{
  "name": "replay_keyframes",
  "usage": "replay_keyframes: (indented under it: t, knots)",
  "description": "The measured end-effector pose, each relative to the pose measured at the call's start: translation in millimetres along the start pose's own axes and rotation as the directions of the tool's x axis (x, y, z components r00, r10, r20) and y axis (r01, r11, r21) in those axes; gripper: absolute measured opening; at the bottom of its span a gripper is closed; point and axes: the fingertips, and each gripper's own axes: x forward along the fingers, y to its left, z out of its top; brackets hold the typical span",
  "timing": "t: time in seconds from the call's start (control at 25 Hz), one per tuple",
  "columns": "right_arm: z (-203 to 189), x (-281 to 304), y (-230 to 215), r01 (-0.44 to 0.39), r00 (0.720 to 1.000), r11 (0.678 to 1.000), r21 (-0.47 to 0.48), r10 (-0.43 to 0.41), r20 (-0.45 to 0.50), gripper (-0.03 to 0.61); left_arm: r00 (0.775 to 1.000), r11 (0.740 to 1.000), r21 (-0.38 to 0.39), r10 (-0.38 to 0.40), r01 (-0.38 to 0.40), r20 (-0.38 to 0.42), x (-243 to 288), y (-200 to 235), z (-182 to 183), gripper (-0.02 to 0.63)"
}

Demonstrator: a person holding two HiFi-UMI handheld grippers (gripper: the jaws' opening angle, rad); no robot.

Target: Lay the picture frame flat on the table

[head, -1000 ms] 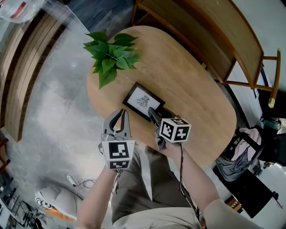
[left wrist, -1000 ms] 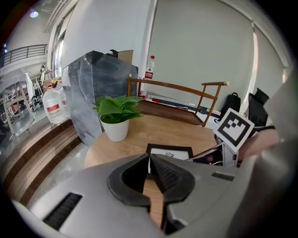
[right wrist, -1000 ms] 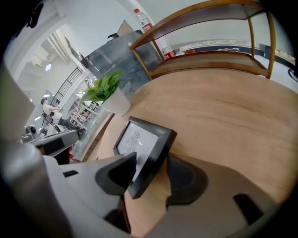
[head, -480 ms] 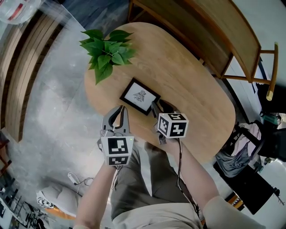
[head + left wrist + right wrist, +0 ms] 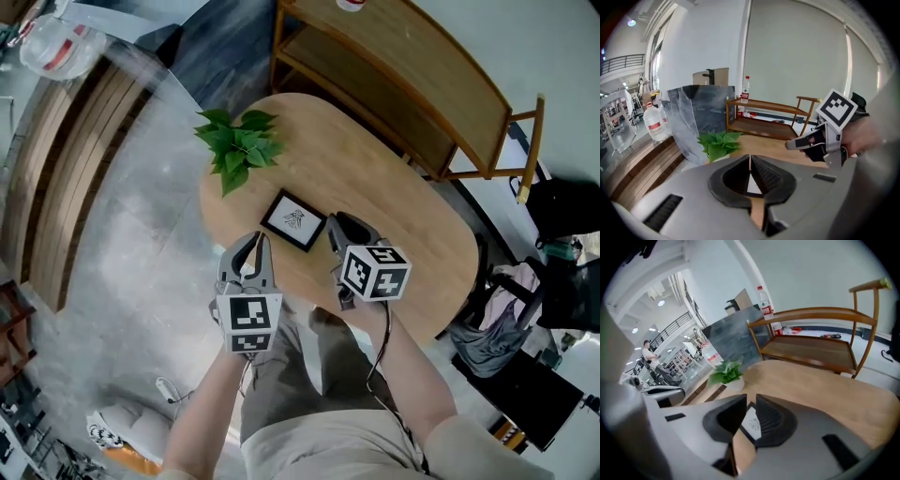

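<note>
Frame down, grip let go: the black picture frame (image 5: 293, 220) lies flat on the oval wooden table (image 5: 394, 197), picture side up, close to the edge nearest the person and toward the table's left end, well short of the potted plant (image 5: 239, 145) at that end.

A second ago the right hand-held gripper (image 5: 339, 228) sat at the frame's near right corner. It has since drawn back toward the person's edge and now hovers just beside the frame without touching it. Its jaws are closing on nothing; the right gripper view shows only a narrow gap between them, with the frame (image 5: 752, 424) visible through it on the tabletop beyond.

The left hand-held gripper (image 5: 255, 242) has hardly shifted. It hangs at the table's near edge, just short of the frame's near left side, its jaws clenched together and empty, as the left gripper view shows.

Nothing holds or props the frame. Its whole outline rests on the wood, and no stand or raised edge can be made out in the head view. Judged from how things lie, the task looks done: the frame is flat and released, both tools are clear of it, and only a full withdrawal of the hands appears to remain.
</note>
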Motion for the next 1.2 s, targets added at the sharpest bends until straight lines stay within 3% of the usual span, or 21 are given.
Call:
replay_keyframes:
  t: [0.44, 0.76, 1.0, 1.2]
  knots:
    - [112, -138, 84, -0.087, 0.977, 0.984, -0.153, 0.114, 0.18, 0.018, 0.987, 0.997, 0.063, 0.032, -0.043, 0.158, -106, -4, 131, 0.015]
    - [189, -240, 148, -0.094, 0.912, 0.916, -0.39, 0.236, 0.335, 0.015, 0.94, 0.982, 0.152, 0.06, -0.116, 0.335, -201, -19, 217, 0.015]
    - [216, -319, 186, -0.052, 0.855, 0.872, -0.487, 0.292, 0.43, 0.011, 0.899, 0.977, 0.167, 0.051, -0.136, 0.435, -262, -37, 256, 0.015]
    - [231, -385, 204, -0.028, 0.799, 0.857, -0.514, 0.328, 0.504, 0.006, 0.866, 0.98, 0.149, 0.04, -0.13, 0.498, -317, -51, 281, 0.015]
